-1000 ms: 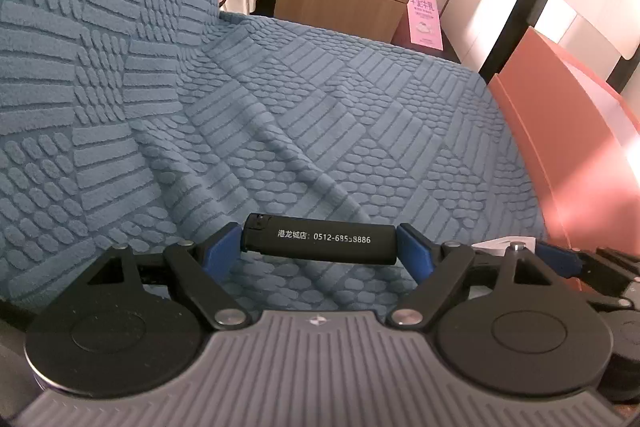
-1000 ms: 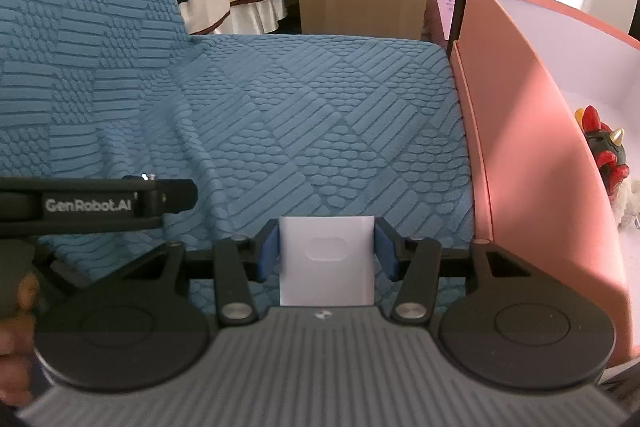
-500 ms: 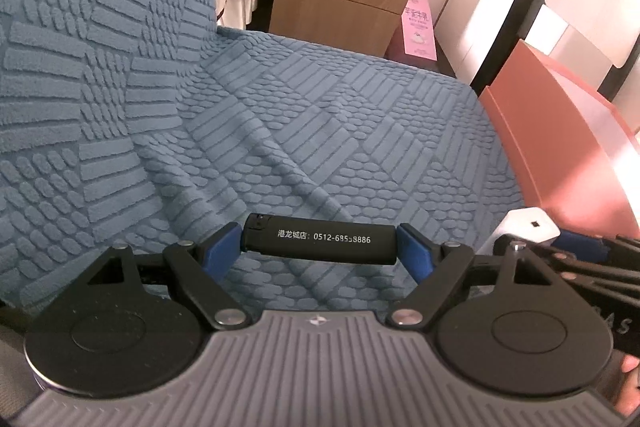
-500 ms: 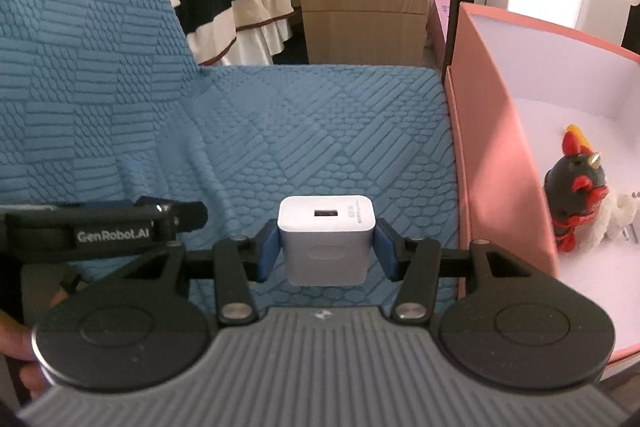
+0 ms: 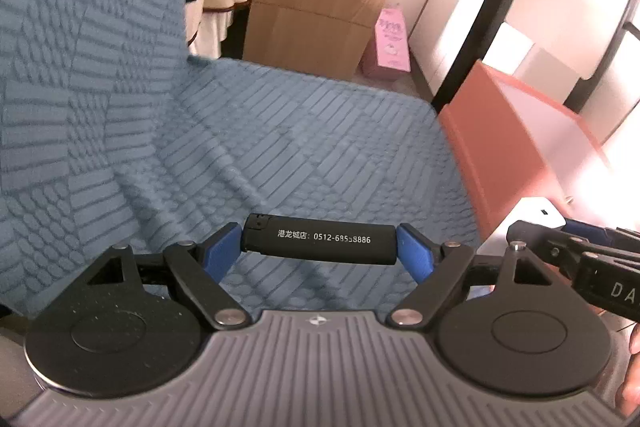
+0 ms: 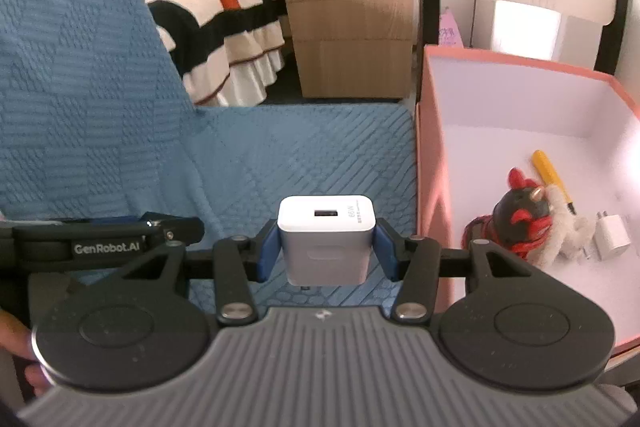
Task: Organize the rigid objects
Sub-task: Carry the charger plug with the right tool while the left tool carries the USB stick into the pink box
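**Spotter:** Lighter first. How's it sitting?

**Me:** Slim black plastic lighter with white print (image 5: 320,239), caught end to end between my left gripper's (image 5: 318,251) blue fingers (image 5: 218,255), lying crosswise, up in the air over the blue textured sofa cover (image 5: 280,147). Long way round means my jaws stand wide. It looks light and stiff, but that shell is smooth and the ends are small, so I reckon it could pivot or pop out if I squeeze unevenly.

**Spotter:** And the other hand?

**Me:** Right gripper (image 6: 327,247) is clamped at a medium width on a white boxy plastic USB charger block (image 6: 326,239), fingers (image 6: 267,255) on its two flat sides, port facing forward. Flat faces, rigid body, a bit of heft I'd guess. Much the safer hold.

**Spotter:** Where to?

**Me:** Probably the pink cardboard box with the white inside (image 6: 430,163) just beside the sofa. Already in there: a black-and-red horned toy figure (image 6: 520,219), a yellow pen (image 6: 550,179) and a small white plug (image 6: 612,239). Nothing fragile in my grip, so a low release should do.
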### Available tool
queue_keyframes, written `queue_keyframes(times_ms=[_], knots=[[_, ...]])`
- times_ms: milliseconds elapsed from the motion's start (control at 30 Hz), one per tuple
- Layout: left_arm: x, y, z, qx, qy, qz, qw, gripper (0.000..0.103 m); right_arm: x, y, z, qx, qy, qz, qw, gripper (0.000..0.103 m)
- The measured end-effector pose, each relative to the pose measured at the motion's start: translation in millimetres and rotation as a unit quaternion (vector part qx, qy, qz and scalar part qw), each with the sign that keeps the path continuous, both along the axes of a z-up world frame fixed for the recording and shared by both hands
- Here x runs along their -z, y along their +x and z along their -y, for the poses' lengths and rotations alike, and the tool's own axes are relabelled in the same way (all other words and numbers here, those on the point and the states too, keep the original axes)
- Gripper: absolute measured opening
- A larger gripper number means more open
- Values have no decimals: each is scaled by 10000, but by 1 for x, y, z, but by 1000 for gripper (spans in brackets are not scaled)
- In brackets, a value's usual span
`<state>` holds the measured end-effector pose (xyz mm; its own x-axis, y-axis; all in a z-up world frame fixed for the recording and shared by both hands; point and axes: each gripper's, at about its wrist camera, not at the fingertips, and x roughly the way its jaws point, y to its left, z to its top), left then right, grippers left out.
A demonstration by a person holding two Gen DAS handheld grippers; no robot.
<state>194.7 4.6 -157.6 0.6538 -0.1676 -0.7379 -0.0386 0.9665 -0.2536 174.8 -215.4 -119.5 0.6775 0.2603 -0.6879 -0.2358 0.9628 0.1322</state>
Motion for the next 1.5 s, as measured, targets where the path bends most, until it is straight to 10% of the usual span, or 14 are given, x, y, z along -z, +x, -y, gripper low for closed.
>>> queue_keyframes(times_ms=[967, 1500], knots=[[-152, 33, 116, 652, -308, 1098, 9913, 86, -104, 12, 88, 425, 190, 899, 9949, 53], [-153, 71, 233, 1071, -296, 1024, 9885, 87, -108, 18, 179, 939, -30, 1081, 9897, 53]])
